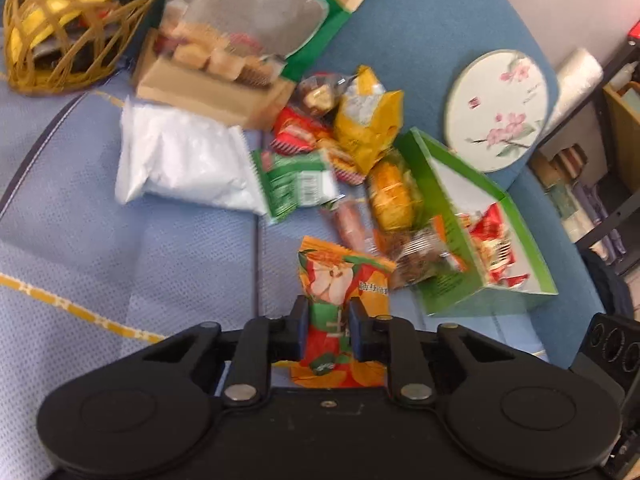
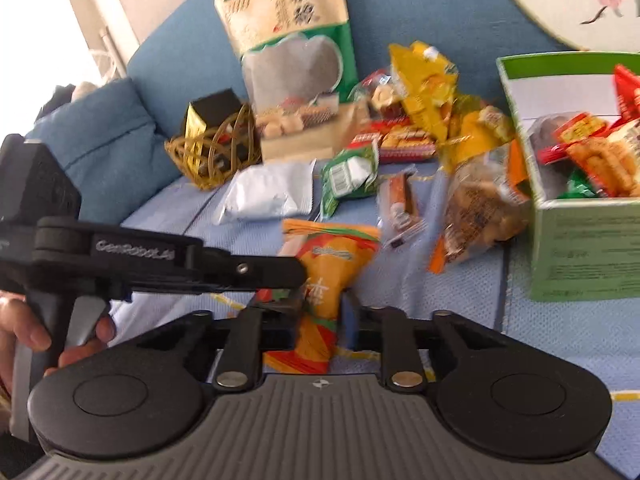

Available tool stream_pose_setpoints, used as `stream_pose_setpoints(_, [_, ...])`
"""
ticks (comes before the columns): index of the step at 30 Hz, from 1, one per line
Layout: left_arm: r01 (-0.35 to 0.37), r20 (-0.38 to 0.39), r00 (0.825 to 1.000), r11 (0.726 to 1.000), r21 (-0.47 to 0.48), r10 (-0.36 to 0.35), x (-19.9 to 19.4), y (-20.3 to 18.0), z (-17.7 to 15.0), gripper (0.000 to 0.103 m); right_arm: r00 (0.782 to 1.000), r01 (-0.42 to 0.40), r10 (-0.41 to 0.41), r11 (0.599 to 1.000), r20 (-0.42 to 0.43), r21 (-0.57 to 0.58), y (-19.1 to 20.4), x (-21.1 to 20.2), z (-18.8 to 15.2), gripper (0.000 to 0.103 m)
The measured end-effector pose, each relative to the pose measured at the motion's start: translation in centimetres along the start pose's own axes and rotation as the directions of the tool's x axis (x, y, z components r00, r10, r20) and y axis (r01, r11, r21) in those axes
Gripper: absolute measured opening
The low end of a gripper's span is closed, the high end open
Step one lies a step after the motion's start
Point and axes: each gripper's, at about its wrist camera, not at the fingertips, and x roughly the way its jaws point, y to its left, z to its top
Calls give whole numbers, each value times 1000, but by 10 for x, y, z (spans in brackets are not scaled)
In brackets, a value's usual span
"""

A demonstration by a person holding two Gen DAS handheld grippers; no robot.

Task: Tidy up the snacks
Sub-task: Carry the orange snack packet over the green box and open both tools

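My left gripper is shut on an orange and green snack packet and holds it just above the blue sofa seat. In the right wrist view the same packet shows, with the left gripper reaching in from the left. My right gripper sits around the packet's lower end; its jaws stand slightly apart, and the blur hides whether they touch it. A green box holding several snacks stands to the right; it also shows in the right wrist view. A pile of loose snacks lies beyond.
A wicker basket with a yellow box stands at the back left. A large green and beige pouch, a white bag and a round floral fan lie on the sofa. Shelving stands to the right.
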Motion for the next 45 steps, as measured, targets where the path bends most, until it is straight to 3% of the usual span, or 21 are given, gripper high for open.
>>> stream_pose_setpoints(9, [74, 60, 995, 990, 123, -82, 4, -64, 33, 12, 976, 62, -62, 998, 209, 6, -14, -52, 25, 29])
stream_pose_setpoints(17, [156, 44, 985, 965, 213, -169, 47, -135, 50, 12, 918, 190, -201, 979, 341, 68, -48, -94, 41, 28])
stream_pose_setpoints(25, [224, -35, 974, 936, 271, -223, 101, -188, 59, 12, 858, 275, -352, 930, 373, 245, -92, -129, 46, 29])
stream_pose_setpoints(34, [241, -86, 970, 923, 300, -225, 154, -226, 49, 13, 794, 309, -493, 831, 355, 462, -132, -149, 35, 29])
stream_pose_setpoints(35, [238, -89, 971, 923, 302, -221, 157, -226, 48, 15, 786, 320, -505, 826, 356, 464, -133, -148, 35, 29])
stream_pose_setpoints(36, [221, -87, 975, 928, 299, -204, 159, -226, 47, 24, 777, 339, -522, 818, 352, 464, -135, -146, 35, 29])
stream_pose_setpoints(38, [197, -74, 980, 940, 279, -183, 158, -219, 46, 84, 757, 393, -569, 789, 322, 472, -137, -140, 35, 39])
stream_pose_setpoints(39, [186, -51, 983, 945, 269, -179, 152, -215, 46, 103, 753, 418, -585, 779, 301, 468, -138, -137, 35, 43])
stream_pose_setpoints(42, [153, 4, 987, 947, 284, -161, 128, -202, 47, 103, 757, 435, -581, 789, 298, 434, -133, -136, 35, 45])
stream_pose_setpoints(44, [136, 31, 988, 948, 287, -151, 107, -190, 48, 103, 742, 439, -577, 803, 341, 402, -122, -140, 35, 47])
stream_pose_setpoints(45, [116, 52, 989, 953, 279, -136, 96, -183, 48, 103, 737, 444, -574, 810, 358, 384, -115, -141, 35, 56])
